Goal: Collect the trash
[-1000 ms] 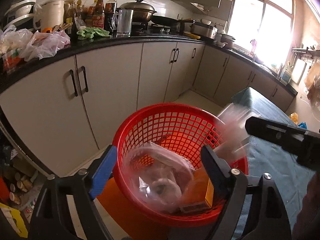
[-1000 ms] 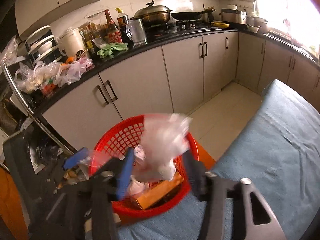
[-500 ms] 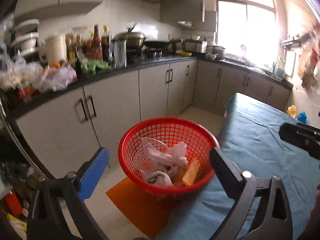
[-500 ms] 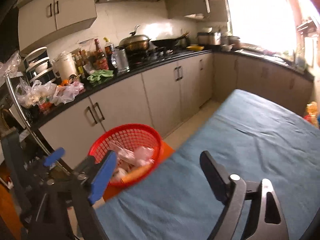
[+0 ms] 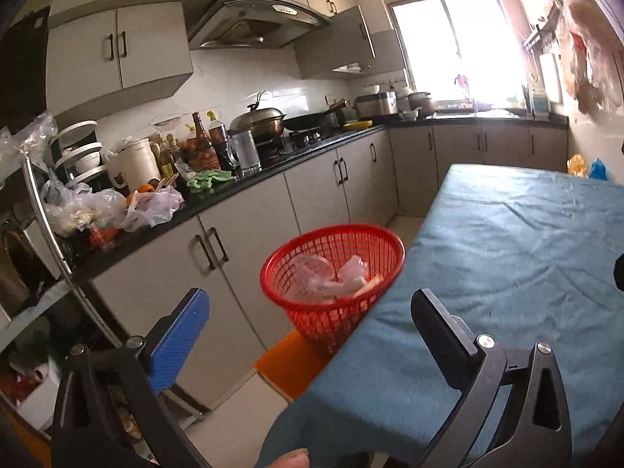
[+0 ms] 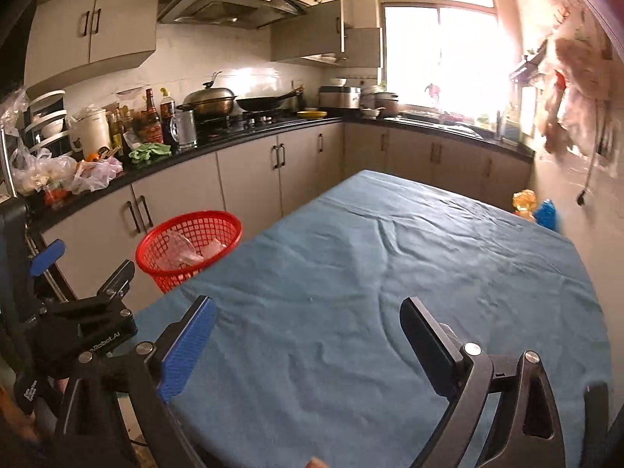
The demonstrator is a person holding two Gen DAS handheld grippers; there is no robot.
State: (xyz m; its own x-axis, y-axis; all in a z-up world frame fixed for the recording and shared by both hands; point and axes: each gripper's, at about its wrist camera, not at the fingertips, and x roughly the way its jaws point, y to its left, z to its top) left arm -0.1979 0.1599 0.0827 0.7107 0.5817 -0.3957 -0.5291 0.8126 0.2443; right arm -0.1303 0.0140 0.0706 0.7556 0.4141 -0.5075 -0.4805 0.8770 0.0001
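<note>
**Trash dropped, both claws pulled back empty**

Trash, crumpled clear plastic bags and an orange carton, now lies in the round red mesh basket at the blue-clothed table's near-left edge. A second ago both claws hung over it. The left gripper and right gripper have just opened wide, nothing between them. The table looks cleared.
</note>
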